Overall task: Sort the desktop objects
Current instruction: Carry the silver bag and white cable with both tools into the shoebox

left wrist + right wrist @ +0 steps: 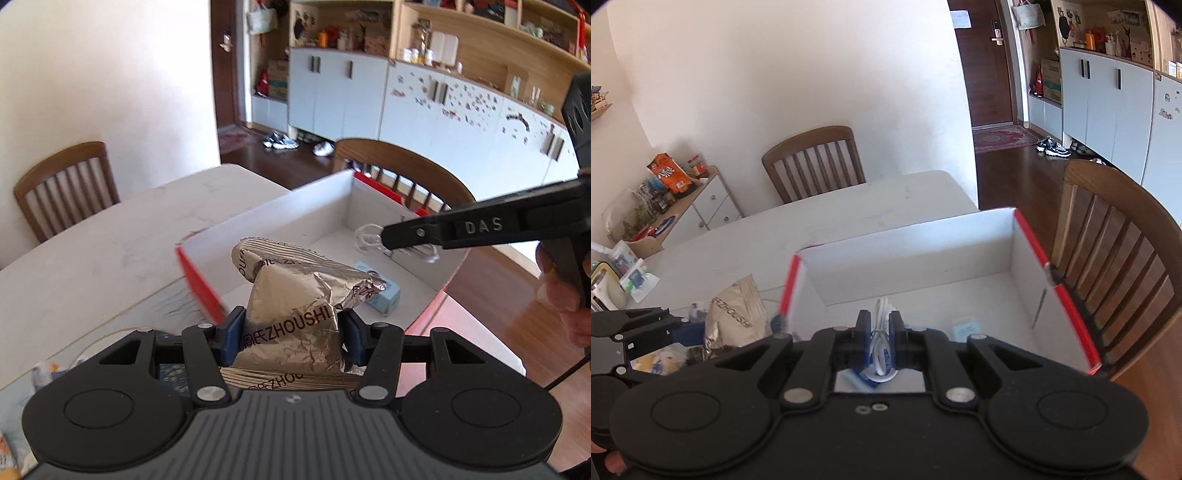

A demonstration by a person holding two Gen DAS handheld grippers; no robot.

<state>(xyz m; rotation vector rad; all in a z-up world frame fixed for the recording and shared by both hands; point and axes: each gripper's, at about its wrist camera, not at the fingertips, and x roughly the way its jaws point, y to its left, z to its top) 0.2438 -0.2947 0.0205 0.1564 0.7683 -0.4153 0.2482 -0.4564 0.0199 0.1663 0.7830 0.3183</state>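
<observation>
My left gripper [290, 332] pinches a foil bag [295, 295] marked "ZHOUSHI", just short of the box [266, 218]. Right gripper [880, 328] w/ "DAS" on its finger clamps a white cable [881, 347] over the box.

A: What's printed on the foil packet [295, 317]?
B: "ZHOUSHI", after two Chinese characters.
A: Anything else?
B: "DAS", raised letters on the right gripper's black finger [484, 226].
</observation>
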